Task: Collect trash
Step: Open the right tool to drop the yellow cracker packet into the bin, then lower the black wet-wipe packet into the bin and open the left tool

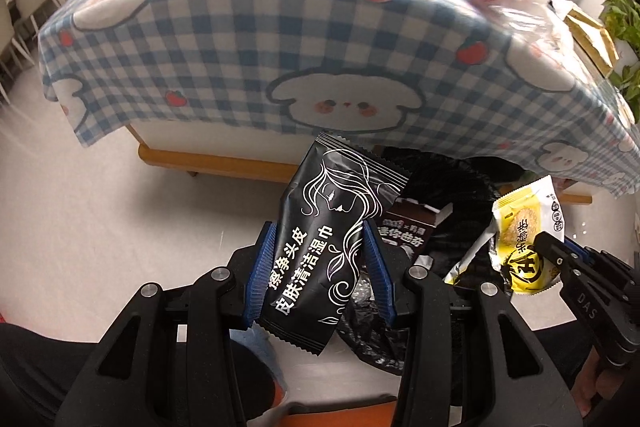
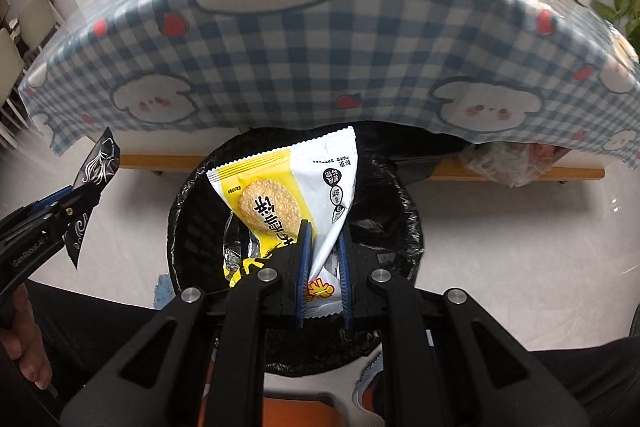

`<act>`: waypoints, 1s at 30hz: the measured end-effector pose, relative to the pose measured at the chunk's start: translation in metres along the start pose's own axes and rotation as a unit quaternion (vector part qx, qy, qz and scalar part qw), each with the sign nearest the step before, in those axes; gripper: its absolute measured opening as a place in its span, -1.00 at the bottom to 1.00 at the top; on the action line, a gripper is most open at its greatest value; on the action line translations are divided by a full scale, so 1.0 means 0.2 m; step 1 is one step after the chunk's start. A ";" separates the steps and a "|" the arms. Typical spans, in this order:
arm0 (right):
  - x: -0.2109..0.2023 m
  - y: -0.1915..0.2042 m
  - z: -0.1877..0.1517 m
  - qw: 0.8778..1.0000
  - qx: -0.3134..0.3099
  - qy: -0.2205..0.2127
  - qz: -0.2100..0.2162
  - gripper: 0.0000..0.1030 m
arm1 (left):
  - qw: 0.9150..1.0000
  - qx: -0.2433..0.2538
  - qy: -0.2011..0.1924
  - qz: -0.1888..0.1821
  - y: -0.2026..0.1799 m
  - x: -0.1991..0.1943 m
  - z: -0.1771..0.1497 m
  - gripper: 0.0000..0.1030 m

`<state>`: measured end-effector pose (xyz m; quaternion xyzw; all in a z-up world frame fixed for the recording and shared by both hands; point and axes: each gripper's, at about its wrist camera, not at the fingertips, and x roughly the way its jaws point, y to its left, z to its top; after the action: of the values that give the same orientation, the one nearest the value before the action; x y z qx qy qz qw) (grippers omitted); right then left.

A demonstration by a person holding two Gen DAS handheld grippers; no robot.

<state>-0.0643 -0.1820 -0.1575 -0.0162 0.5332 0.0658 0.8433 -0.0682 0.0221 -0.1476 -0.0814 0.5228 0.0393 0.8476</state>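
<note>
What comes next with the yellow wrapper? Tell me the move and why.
Probably open the right claw and let go. Its jaws pinch the yellow cracker wrapper, which hangs directly above the black-lined trash bin, so it should fall inside.

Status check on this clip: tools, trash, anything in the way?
Left tool shut on black wipe packet. Right tool shut on yellow cracker wrapper, over black-lined bin. Nothing blocking the bin.

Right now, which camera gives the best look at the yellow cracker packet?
The right wrist view: the yellow cracker packet fills the centre, pinched in the right gripper above the black-lined bin. The left wrist view shows it only small at the right edge, behind the black wipe packet in the left gripper.
</note>
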 end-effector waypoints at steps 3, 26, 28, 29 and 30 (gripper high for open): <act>0.06 0.02 0.02 1.000 -0.003 0.010 -0.001 -0.71 | 1.000 -0.004 -0.001 0.009 0.04 0.03 0.01 -0.17; 0.05 0.04 0.12 0.999 -0.025 -0.039 -0.016 0.85 | 1.000 0.020 0.004 -0.002 -0.08 0.06 0.04 -0.17; 0.03 -0.01 0.12 0.999 -0.018 -0.042 -0.020 0.85 | 1.000 0.025 0.005 -0.010 -0.12 0.05 0.04 -0.17; 0.02 -0.04 0.12 0.999 -0.011 -0.046 -0.022 0.85 | 0.999 0.030 0.004 -0.012 -0.14 0.05 0.04 -0.17; 0.00 -0.07 0.12 0.998 -0.004 -0.050 -0.025 0.85 | 0.999 0.033 0.003 -0.013 -0.16 0.05 0.04 -0.17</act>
<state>-0.0399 -0.1933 -0.1477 -0.0296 0.4897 0.0472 0.8701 -0.0516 -0.0083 -0.1493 -0.0601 0.5253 0.0103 0.8487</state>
